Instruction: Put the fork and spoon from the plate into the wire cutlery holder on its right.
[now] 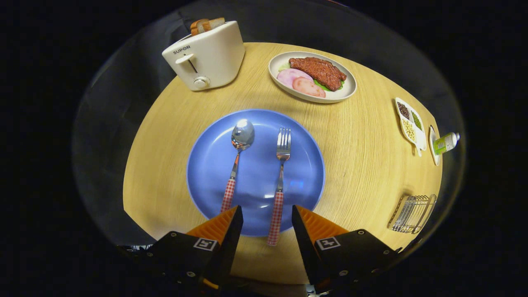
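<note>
Toaster at the table's far left edge. Blue plate carries the spoon, then the fork, whose checked handle end overhangs the near rim between the fingers of the gripper, spread wide and empty. Bare wood separates the plate from the wire cutlery holder, distorted at the right edge.
</note>
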{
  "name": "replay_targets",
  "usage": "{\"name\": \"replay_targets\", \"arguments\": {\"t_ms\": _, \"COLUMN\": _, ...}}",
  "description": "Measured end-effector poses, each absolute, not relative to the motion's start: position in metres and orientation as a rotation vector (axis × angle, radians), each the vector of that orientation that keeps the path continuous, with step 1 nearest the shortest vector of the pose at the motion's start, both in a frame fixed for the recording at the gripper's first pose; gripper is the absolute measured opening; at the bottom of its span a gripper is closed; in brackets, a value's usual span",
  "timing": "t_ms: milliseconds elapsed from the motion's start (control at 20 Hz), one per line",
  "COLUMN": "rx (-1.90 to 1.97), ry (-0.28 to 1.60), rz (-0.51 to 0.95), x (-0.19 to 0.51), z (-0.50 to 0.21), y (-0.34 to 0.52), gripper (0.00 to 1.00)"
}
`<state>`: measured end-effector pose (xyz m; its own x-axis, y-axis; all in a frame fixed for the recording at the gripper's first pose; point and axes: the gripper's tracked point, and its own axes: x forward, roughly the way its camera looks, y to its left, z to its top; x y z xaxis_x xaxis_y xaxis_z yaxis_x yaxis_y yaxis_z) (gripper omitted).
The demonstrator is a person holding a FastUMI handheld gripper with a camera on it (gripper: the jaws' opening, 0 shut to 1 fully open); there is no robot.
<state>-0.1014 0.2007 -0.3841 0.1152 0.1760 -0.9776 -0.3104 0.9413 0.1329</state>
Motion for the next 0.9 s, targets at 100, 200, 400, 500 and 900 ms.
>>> {"name": "replay_targets", "arguments": {"t_ms": 100, "rx": -0.127, "ry": 1.441, "rz": 0.341, "x": -0.104, "z": -0.392, "y": 0.198, "gripper": 0.67}}
{"name": "replay_targets", "arguments": {"t_ms": 200, "rx": -0.134, "ry": 1.472, "rz": 0.318, "x": -0.107, "z": -0.398, "y": 0.195, "gripper": 0.57}}
{"name": "replay_targets", "arguments": {"t_ms": 400, "rx": -0.131, "ry": 1.508, "rz": 0.301, "x": -0.111, "z": -0.404, "y": 0.198, "gripper": 0.42}}
{"name": "replay_targets", "arguments": {"t_ms": 500, "rx": -0.151, "ry": 1.538, "rz": 0.302, "x": -0.118, "z": -0.407, "y": 0.198, "gripper": 0.33}}
{"name": "replay_targets", "arguments": {"t_ms": 900, "rx": -0.125, "ry": 1.530, "rz": 0.306, "x": -0.115, "z": -0.389, "y": 0.193, "gripper": 0.09}}
